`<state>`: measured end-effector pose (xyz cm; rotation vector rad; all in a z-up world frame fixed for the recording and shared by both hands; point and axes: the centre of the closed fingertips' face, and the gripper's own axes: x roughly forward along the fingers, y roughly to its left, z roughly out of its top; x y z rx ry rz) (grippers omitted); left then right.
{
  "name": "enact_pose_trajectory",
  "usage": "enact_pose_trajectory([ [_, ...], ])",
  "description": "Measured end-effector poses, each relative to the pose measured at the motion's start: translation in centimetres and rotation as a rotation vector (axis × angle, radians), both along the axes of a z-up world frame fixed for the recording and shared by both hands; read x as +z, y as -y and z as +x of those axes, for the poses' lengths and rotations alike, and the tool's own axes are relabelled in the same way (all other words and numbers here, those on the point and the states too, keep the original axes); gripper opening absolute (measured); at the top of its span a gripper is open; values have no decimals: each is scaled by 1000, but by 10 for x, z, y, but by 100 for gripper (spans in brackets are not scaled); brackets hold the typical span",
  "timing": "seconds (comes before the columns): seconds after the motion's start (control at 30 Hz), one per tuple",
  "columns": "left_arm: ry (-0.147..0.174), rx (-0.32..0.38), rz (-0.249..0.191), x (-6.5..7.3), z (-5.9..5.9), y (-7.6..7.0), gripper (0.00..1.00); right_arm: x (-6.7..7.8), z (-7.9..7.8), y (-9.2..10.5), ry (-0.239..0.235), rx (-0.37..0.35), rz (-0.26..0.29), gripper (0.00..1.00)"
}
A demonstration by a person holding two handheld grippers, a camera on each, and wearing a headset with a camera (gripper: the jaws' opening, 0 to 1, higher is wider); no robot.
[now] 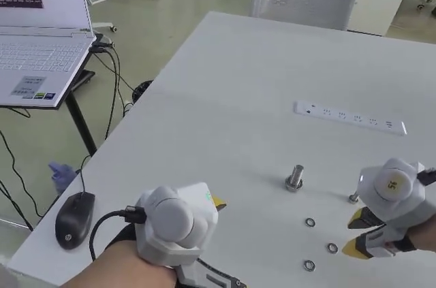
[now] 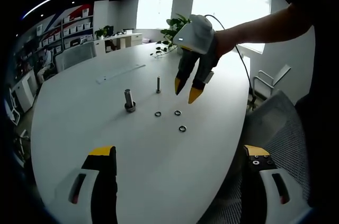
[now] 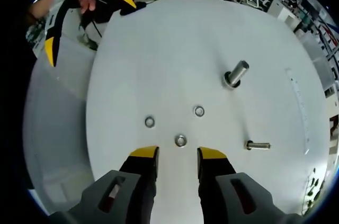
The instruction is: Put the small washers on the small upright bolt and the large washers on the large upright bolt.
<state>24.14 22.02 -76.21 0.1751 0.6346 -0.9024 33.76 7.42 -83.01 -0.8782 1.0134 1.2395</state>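
The large upright bolt (image 1: 295, 178) and the thin small bolt (image 1: 353, 197) stand on the white table (image 1: 225, 111). Three washers lie in front of them: one (image 1: 310, 222) nearest the bolts, one (image 1: 332, 248) beside my right gripper, one (image 1: 309, 265) closest to me. My right gripper (image 3: 178, 154) is open and hovers low, a washer (image 3: 180, 140) just beyond its yellow fingertips (image 3: 144, 152). In the head view that gripper (image 1: 353, 233) sits right of the washers. My left gripper (image 2: 178, 152) is open wide, back near the table's near edge, with nothing between its jaws.
A white power strip (image 1: 351, 117) lies beyond the bolts. At the near left corner rests a black mouse (image 1: 73, 216) with its cable. A laptop (image 1: 41, 50) stands on a side stand to the left, and a grey chair (image 1: 303, 2) at the table's far end.
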Motion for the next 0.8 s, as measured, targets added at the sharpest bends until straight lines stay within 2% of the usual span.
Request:
enact_pose_trajectory([
  [0.17, -4, 1, 1, -2, -1, 0, 99, -9, -1, -1, 8, -2, 0, 30],
  [0.4, -5, -11, 3, -3, -3, 3, 99, -32, 0, 2, 5, -6, -21, 30],
  [0.8, -2, -29, 15, -4, -2, 6, 98, -46, 1, -5, 17, -3, -26, 29],
])
